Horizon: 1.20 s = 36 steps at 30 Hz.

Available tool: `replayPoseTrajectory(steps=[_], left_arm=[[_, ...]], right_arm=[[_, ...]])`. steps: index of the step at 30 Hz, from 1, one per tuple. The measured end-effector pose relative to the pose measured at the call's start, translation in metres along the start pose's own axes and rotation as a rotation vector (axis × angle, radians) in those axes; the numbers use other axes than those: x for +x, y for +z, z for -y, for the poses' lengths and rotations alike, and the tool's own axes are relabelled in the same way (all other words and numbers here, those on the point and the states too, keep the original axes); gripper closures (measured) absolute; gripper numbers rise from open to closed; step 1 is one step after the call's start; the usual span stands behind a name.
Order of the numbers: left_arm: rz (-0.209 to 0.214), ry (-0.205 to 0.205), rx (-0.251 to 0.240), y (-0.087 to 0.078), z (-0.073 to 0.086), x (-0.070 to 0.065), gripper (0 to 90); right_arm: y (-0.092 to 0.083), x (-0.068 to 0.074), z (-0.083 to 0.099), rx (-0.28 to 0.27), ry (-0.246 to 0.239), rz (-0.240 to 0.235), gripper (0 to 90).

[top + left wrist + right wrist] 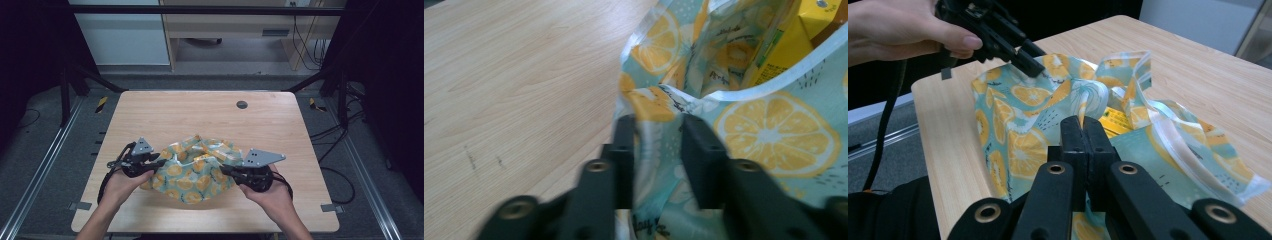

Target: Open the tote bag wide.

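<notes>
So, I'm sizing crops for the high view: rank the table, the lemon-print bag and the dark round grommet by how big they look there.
1. Table
2. Lemon-print bag
3. Grommet, by far the smallest

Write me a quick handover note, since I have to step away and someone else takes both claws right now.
Right claw: shut on the near edge of the lemon-print bag.
Left claw: jaws astride the bag's rim fabric, a gap between them; whether they pinch it firmly I cannot tell.
Bag: lies mid-table, mouth partly open, with a yellow carton inside.
Done: both claws at the rim, on opposite sides.
Left: probably secure the left grip, then spread or lift the mouth.
</notes>
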State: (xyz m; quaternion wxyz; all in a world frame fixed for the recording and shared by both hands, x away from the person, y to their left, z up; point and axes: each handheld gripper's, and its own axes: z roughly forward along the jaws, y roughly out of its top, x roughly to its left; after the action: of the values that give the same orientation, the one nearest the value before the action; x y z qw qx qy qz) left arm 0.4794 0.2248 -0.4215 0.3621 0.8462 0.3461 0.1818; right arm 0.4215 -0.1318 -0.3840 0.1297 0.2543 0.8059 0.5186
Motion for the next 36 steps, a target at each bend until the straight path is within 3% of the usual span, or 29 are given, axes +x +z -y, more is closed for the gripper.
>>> replayPoseTrajectory(steps=[3,6,7,8,11,16,19,26,31,36], left_arm=[[-0.005,-0.02,-0.042,-0.006,0.003,0.0,87.4],[-0.023,-0.025,-0.1,-0.017,0.004,-0.002,89.8],[-0.027,-0.035,-0.145,-0.026,0.005,-0.004,89.9],[-0.027,-0.035,-0.145,-0.026,0.005,-0.004,90.0],[-0.027,-0.045,-0.206,-0.041,0.007,-0.008,90.0],[-0.013,-0.03,-0.271,-0.06,0.016,-0.02,90.0],[-0.007,0.004,-0.269,-0.065,0.024,-0.029,90.0],[0.022,0.022,-0.254,-0.067,0.038,-0.039,90.0],[0.028,0.059,-0.203,-0.058,0.049,-0.046,90.0],[0.041,0.06,-0.149,-0.043,0.061,-0.049,90.0]], right_arm=[[-0.003,-0.003,0.003,0.001,0.007,0.013,90.0],[-0.009,-0.005,0.006,-0.002,0.01,0.025,90.0],[-0.011,-0.006,0.006,-0.003,0.012,0.03,90.0],[-0.011,-0.006,0.006,-0.003,0.012,0.03,90.0],[-0.019,-0.007,0.01,-0.009,0.014,0.048,90.0],[-0.025,-0.004,0.016,-0.015,0.019,0.053,90.0],[-0.026,-0.002,0.025,-0.001,0.027,0.056,90.0],[-0.023,-0.001,0.037,0.014,0.039,0.059,90.0],[-0.02,-0.002,0.049,0.032,0.061,0.06,90.0],[-0.016,-0.002,0.06,0.059,0.077,0.052,90.0]])
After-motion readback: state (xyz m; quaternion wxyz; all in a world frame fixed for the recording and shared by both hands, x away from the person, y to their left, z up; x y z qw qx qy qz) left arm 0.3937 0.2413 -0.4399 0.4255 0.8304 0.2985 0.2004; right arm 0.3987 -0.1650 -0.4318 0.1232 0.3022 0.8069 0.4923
